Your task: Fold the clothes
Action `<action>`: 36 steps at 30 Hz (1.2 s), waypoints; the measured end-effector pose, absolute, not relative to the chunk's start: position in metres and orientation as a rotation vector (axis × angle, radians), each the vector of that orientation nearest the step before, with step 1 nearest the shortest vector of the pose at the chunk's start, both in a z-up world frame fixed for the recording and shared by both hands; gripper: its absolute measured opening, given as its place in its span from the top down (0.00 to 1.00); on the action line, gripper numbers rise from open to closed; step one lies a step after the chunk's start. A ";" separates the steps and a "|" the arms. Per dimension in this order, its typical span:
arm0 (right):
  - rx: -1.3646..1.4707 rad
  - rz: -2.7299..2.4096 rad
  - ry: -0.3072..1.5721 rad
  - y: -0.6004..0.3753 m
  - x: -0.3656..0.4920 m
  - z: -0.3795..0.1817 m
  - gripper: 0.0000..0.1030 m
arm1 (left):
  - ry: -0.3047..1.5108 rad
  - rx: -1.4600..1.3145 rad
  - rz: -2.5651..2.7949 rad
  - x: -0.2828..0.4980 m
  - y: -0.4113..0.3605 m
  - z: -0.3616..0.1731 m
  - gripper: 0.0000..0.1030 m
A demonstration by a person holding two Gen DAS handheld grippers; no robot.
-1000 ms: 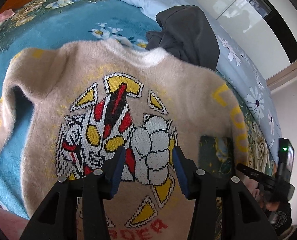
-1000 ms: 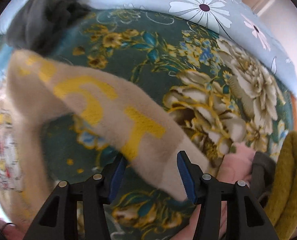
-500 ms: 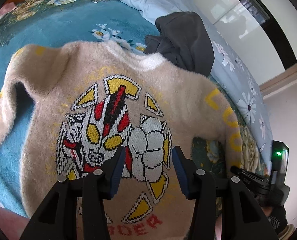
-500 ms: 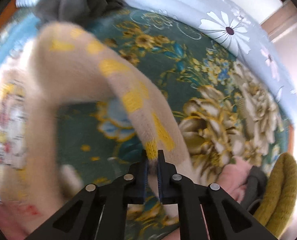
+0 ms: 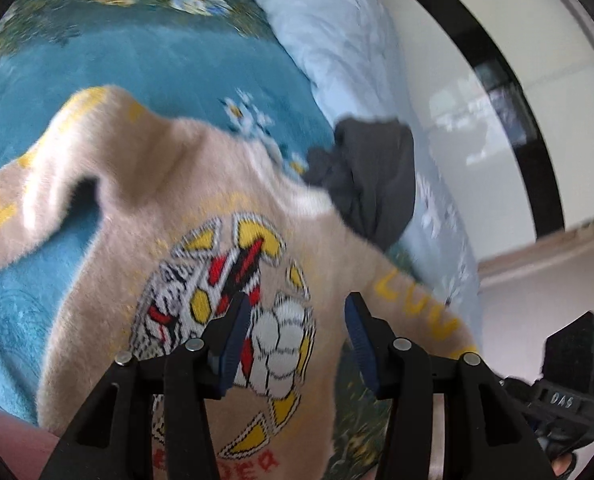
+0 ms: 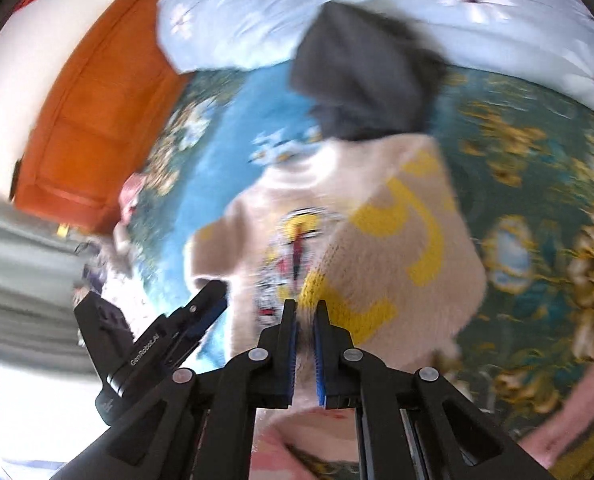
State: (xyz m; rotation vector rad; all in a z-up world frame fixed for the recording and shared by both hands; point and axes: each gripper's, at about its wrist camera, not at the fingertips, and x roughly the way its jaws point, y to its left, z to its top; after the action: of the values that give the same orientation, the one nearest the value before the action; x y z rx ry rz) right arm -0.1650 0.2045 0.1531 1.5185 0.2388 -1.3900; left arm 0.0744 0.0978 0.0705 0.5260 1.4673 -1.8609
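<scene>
A fuzzy beige sweater (image 5: pixel 169 240) with a red, yellow and white robot graphic lies face up on the bed. My left gripper (image 5: pixel 297 328) is open and empty, hovering over the graphic. My right gripper (image 6: pixel 305 320) is shut on the sweater's right sleeve (image 6: pixel 397 248), which has yellow letters, and holds it lifted and swung over the sweater's body. The left gripper also shows in the right wrist view (image 6: pixel 201 312). The right gripper's body shows at the lower right of the left wrist view (image 5: pixel 569 392).
A dark grey garment (image 5: pixel 369 184) lies crumpled by the sweater's collar. The bed has a blue and green floral blanket (image 5: pixel 157 60) and a pale blue floral quilt (image 6: pixel 297 12). An orange wooden headboard (image 6: pixel 97 112) and a mirrored wardrobe (image 5: pixel 497 100) border the bed.
My right gripper, shut on the sleeve, has carried it up and leftward over the sweater's body. My left gripper stayed open and shifted a little over the graphic.
</scene>
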 end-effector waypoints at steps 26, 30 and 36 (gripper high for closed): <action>1.736 -1.356 0.364 -0.004 -0.110 0.017 0.87 | 1.764 0.075 -1.475 0.175 0.042 0.021 0.37; 1.706 -1.347 0.308 -0.006 -0.114 0.018 0.54 | 1.790 0.092 -1.462 0.172 0.040 0.014 0.37; 1.540 -1.289 0.192 0.015 -0.115 0.071 0.38 | 1.777 0.114 -1.485 0.168 0.043 0.018 0.37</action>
State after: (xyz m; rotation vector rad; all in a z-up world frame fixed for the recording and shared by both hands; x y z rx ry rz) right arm -0.1152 0.0149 0.0709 1.5402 0.1924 -1.2891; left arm 0.1679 0.0432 0.0182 0.1143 1.7773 -1.4846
